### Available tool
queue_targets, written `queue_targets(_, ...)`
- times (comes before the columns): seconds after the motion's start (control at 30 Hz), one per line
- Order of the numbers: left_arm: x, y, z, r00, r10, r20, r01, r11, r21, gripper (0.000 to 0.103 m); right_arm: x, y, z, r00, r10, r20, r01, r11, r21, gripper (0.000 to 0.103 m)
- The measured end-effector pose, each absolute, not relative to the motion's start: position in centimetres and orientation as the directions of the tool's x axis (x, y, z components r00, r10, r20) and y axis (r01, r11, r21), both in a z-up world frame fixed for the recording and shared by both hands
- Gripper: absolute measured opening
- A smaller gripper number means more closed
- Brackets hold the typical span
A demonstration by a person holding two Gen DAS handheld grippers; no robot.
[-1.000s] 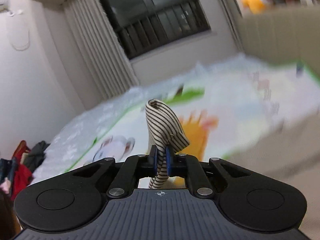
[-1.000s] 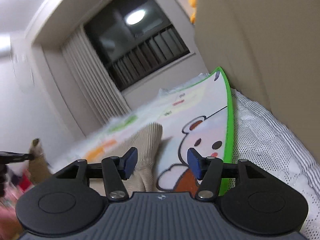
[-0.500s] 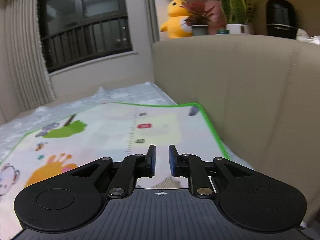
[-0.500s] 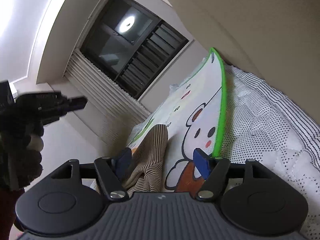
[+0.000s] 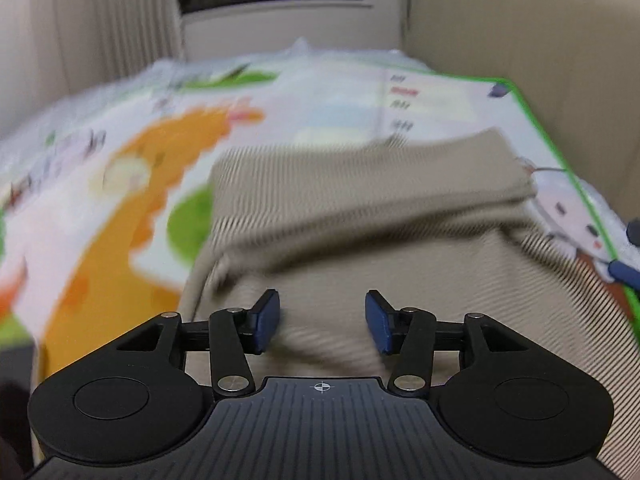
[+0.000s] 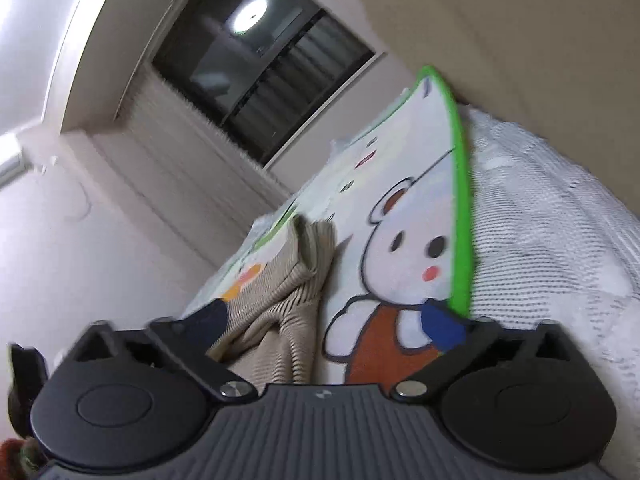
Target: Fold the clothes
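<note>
A beige, finely striped garment [image 5: 360,216] lies on a cartoon play mat [image 5: 120,184], with one part folded across its far end. My left gripper [image 5: 320,320] is open and empty, low over the garment's near part. In the right wrist view the same garment [image 6: 280,312] lies bunched to the left, on the mat [image 6: 404,248]. My right gripper [image 6: 324,320] is wide open and empty; its left finger is over the garment's edge, its right finger near the mat's green border.
A beige sofa back [image 5: 520,40] rises along the mat's right side. A white quilted cover [image 6: 540,220] lies between the mat and the sofa. Curtains [image 5: 100,20] and a dark window [image 6: 260,60] are at the far end.
My left gripper let go of the striped cloth it held up, opened wide and came down over the garment. My right gripper opened wider and tilted.
</note>
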State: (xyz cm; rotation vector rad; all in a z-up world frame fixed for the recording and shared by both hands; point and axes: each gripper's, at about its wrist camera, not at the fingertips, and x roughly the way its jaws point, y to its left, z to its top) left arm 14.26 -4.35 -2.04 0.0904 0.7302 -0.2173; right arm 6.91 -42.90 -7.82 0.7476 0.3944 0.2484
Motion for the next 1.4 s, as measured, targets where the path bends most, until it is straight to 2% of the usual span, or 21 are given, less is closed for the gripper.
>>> queue_targets(0.1,12.6,-2.5,-3.7,0.762,-0.213,-0.612,0.273,0.962,0.006,0.060,7.4,-41.9,-7.5,0.891,0.341,-0.301,-0.064,0.749,0.660,0.103)
queue_targets(0.17,12.5,-2.2,-3.9,0.765,-0.247,-0.595,0.295,0.955,-0.018,0.074,7.6,-41.6,-7.4,0.888,0.332,-0.318,-0.052,0.760,0.647,0.103)
queue_targets(0.27,12.6,-1.9,-4.1,0.757,-0.298,-0.581,0.322,0.944,-0.063,0.086,7.9,-41.2,-7.3,0.890,0.315,-0.329,-0.038,0.771,0.636,0.103)
queue_targets(0.37,12.7,-1.6,-4.3,0.749,-0.347,-0.565,0.349,0.931,-0.108,0.089,8.2,-40.5,-6.9,0.886,0.295,-0.359,-0.024,0.800,0.600,0.103)
queue_targets(0.53,12.3,-1.4,-4.2,0.747,-0.380,-0.545,0.359,0.921,-0.150,0.092,9.4,-38.4,-6.3,0.839,0.279,-0.468,-0.020,0.874,0.485,0.103)
queue_targets(0.67,12.3,-1.3,-4.1,0.749,-0.388,-0.537,0.358,0.919,-0.165,0.095,10.6,-35.7,-5.8,0.793,0.187,-0.579,-0.006,0.954,0.301,0.103)
queue_targets(0.77,12.1,-1.4,-4.1,0.753,-0.384,-0.534,0.355,0.921,-0.162,0.097,10.9,-33.4,-5.9,0.776,0.101,-0.622,-0.010,0.989,0.148,0.103)
queue_targets(0.87,12.0,-1.3,-4.1,0.758,-0.368,-0.538,0.337,0.928,-0.160,0.103,10.7,-33.2,-6.1,0.784,0.080,-0.616,-0.004,0.992,0.124,0.103)
queue_targets(1.03,12.4,-0.7,-4.3,0.752,-0.370,-0.545,0.311,0.929,-0.202,0.103,10.0,-33.5,-6.2,0.804,0.084,-0.588,0.003,0.989,0.146,0.103)
queue_targets(1.2,12.3,-0.7,-4.3,0.755,-0.365,-0.544,0.309,0.931,-0.195,0.103,9.8,-32.8,-6.1,0.815,0.047,-0.577,0.013,0.995,0.100,0.103)
queue_targets(1.4,12.4,-0.7,-4.4,0.756,-0.367,-0.543,0.308,0.930,-0.200,0.103,9.6,-33.1,-6.2,0.823,0.051,-0.566,0.021,0.993,0.120,0.103)
